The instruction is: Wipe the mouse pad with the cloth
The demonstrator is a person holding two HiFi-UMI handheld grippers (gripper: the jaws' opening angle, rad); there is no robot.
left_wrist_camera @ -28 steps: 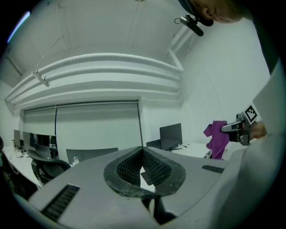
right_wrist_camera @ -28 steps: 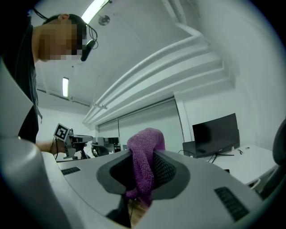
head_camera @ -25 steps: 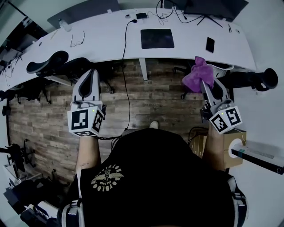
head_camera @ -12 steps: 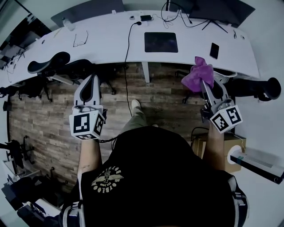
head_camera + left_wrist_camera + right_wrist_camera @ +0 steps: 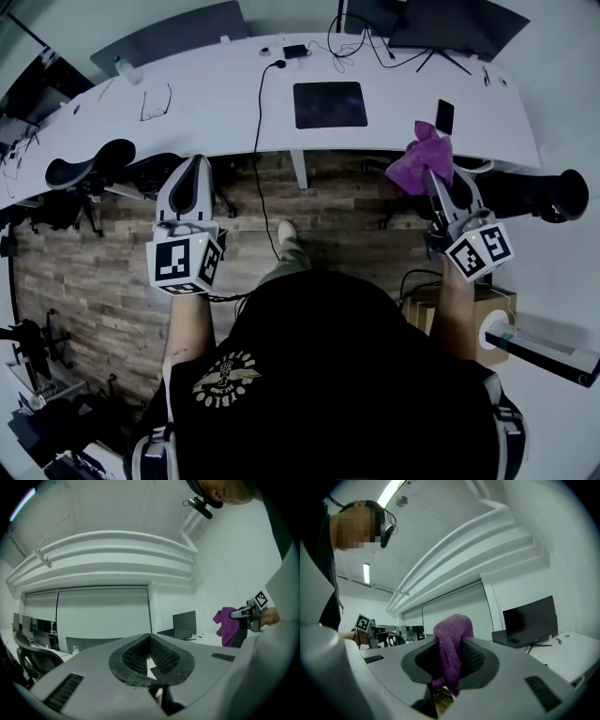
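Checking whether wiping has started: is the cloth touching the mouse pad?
Apart. The head view shows bare desk between the cloth, held by the right gripper, and the mouse pad.

- The cube point(image 5: 181, 262) on my left gripper point(image 5: 194, 167) shows black-and-white square markers on two faces. They are block patterns only, with no letters or digits.
- The cube point(image 5: 479, 250) on my right gripper point(image 5: 433, 178) shows the same kind of markers, again with nothing to read.
- My black shirt has a pale winged emblem point(image 5: 225, 377) with a line of lettering across it, too small and blurred to read.
- I can read no other text, brand or number anywhere.
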